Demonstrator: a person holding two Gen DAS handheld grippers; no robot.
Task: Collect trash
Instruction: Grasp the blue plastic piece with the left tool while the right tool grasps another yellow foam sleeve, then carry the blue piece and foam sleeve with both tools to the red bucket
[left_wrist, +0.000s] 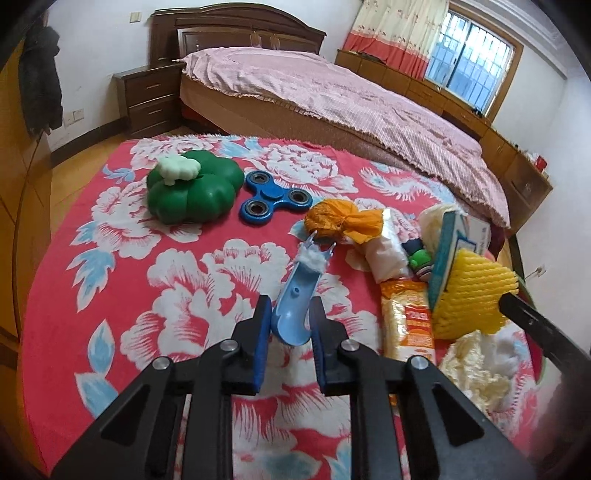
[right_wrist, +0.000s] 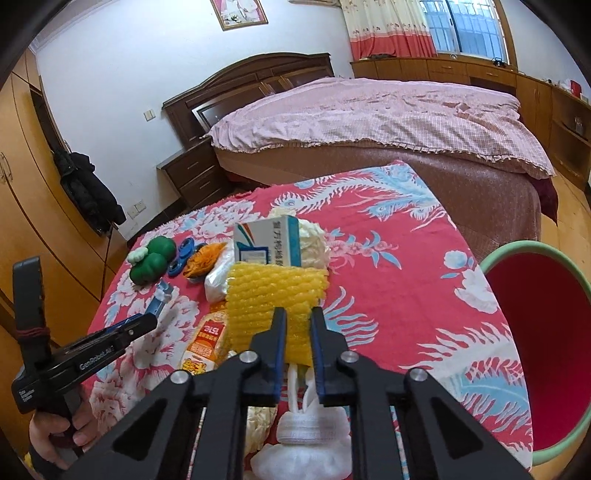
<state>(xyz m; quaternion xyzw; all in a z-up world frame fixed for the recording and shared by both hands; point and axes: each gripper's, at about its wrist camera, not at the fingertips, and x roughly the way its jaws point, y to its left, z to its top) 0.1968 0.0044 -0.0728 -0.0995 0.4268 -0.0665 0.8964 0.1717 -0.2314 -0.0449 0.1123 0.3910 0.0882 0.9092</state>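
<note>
Now my left claw (left_wrist: 290, 314) pinches the blue plastic scoop (left_wrist: 300, 291), lying at 6 o'clock of the orange wrapper (left_wrist: 341, 219) on the desk (left_wrist: 110, 280). My right claw (right_wrist: 298, 322) is clamped on the yellow foam net (right_wrist: 273, 295); red bin (right_wrist: 543, 332) at 3 o'clock.

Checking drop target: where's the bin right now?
Only in the right wrist view: the bin sits at the far right edge, beside the floral cloth, right of the yellow foam net.

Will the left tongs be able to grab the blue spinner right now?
Probably not yet: the left tongs are shut on a blue plastic scoop. The spinner lies uncovered beyond, so the path looks free afterwards.
</note>
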